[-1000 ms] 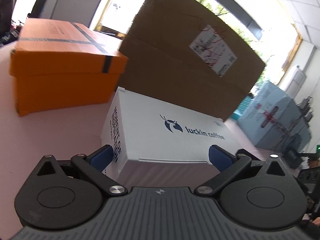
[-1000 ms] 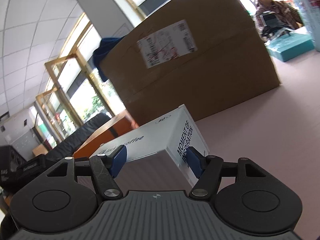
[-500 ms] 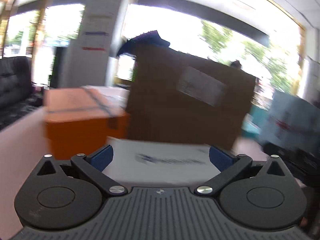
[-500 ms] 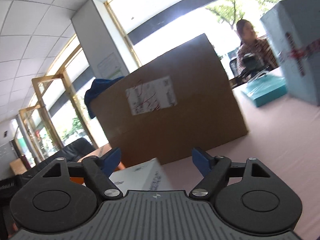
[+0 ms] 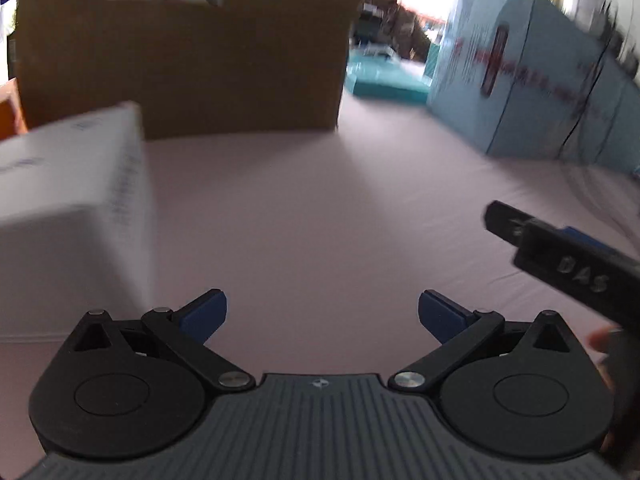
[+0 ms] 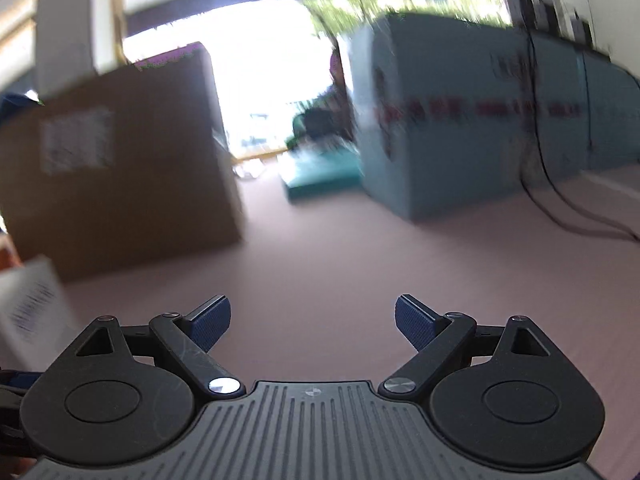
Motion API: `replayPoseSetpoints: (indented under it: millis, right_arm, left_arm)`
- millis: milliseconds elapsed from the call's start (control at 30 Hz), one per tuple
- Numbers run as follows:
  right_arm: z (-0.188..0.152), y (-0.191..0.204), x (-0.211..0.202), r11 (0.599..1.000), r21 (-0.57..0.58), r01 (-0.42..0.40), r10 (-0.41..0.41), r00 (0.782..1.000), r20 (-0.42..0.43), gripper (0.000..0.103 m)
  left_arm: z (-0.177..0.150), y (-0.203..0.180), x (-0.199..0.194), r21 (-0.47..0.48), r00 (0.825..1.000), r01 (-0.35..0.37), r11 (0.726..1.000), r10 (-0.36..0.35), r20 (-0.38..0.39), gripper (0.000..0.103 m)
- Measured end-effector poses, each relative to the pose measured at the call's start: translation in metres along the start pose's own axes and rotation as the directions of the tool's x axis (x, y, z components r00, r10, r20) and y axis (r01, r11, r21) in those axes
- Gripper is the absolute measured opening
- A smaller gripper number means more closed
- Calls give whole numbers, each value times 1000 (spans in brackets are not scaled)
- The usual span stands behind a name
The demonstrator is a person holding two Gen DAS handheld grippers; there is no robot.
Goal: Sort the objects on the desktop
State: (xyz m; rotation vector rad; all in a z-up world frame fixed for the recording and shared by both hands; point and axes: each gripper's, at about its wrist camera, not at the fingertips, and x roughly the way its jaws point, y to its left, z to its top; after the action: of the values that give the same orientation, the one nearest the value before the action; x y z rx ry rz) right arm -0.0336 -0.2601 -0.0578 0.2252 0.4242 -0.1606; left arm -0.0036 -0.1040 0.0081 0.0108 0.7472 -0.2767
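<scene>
While both grippers' jaws gape wide and empty, the pink tabletop (image 5: pixel 320 208) carries cardboard, white and pale-blue boxes.

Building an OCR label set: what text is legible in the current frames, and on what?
"DAS": raised letters on the black body of the right gripper, seen in the left wrist view.
White rectangular carton: dark print, too blurred to read.
Large brown cardboard box: white shipping label, unreadable.
Pale blue box: red characters and a red vertical mark, blurred, unreadable.
Right wrist view: nothing legible.
</scene>
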Motion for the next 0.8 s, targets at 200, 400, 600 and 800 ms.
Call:
replayPoseSetpoints:
  millis: [200,400,600,800]
  right_arm:
    - [9,-27,35,996,-19,89,-90,994,-69,89]
    - [15,-35,58,991,-43,125,-130,978,-160,92]
    - [16,-20,72,974,-173,147,-175,972,-160,92]
    - [24,-23,92,972,-127,198,-218,960,-173,98]
  left_arm:
    - [10,-22,35,57,995,-81,995,78,67,103]
    - [37,-24,62,6,990,-131,991,130,61,103]
    - [47,-26,74,9,988,-140,990,139,65,103]
    - [46,-29,75,11,987,-147,989,146,67,103]
